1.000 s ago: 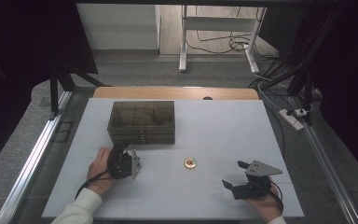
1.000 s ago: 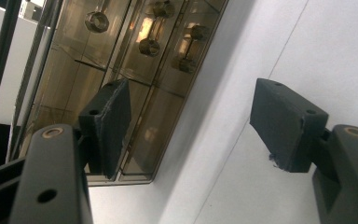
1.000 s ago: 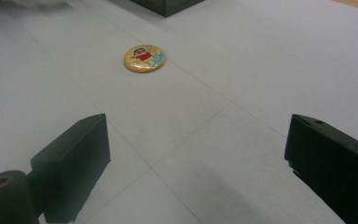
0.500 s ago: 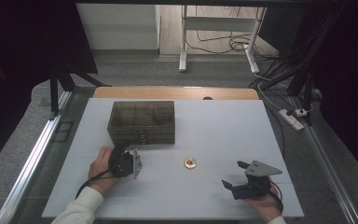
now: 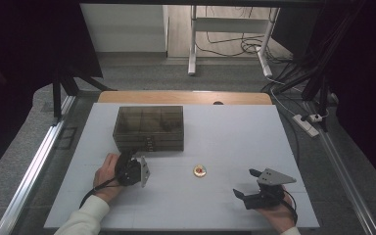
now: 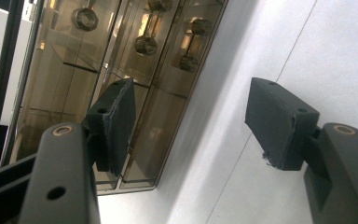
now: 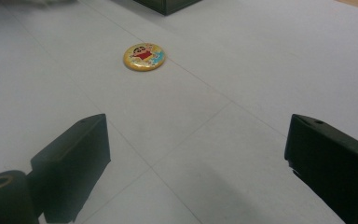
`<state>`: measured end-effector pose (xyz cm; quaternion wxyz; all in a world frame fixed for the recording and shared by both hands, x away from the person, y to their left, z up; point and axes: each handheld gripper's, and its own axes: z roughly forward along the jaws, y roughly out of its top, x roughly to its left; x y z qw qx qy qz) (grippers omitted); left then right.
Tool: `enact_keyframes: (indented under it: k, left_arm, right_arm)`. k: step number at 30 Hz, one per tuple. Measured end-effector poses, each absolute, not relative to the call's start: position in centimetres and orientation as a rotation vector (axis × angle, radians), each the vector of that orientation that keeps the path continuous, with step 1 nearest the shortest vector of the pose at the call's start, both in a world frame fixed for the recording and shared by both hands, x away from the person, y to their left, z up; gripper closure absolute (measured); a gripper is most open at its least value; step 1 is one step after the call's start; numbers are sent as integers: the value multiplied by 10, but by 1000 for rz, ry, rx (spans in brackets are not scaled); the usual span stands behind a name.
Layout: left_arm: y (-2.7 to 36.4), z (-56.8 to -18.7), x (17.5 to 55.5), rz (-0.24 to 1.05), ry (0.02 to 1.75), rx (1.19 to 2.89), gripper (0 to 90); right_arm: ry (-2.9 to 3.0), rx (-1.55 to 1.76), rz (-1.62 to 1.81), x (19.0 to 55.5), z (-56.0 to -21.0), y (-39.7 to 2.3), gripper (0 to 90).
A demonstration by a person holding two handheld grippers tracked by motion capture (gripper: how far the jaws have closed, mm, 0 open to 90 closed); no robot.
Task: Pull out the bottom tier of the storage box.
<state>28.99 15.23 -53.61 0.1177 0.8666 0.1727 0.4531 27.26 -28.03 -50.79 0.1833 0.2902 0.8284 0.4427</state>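
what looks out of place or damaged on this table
Little stands out. The round cartoon badge lies alone on the white table, apart from the closed smoky drawer box. The left gripper has frayed pad edges; nothing is spilled or tipped.

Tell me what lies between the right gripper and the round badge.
Nothing: in the right gripper view, only bare white table lies between the right gripper, whose jaws stand wide open, and the badge. The high view agrees.

A white table [image 5: 235,132] carries the things. A smoky drawer box [image 5: 149,127] stands near its far left. A round badge [image 5: 199,170] lies nearer the front.
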Motion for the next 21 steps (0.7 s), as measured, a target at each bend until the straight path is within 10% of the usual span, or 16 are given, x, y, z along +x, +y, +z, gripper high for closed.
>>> enact_keyframes:
  k: [21]
  left_arm:
    - [148, -540, 296, 1369, 462, 2561, 381]
  right_arm:
    - [2341, 819, 1238, 273, -508, -279, 71]
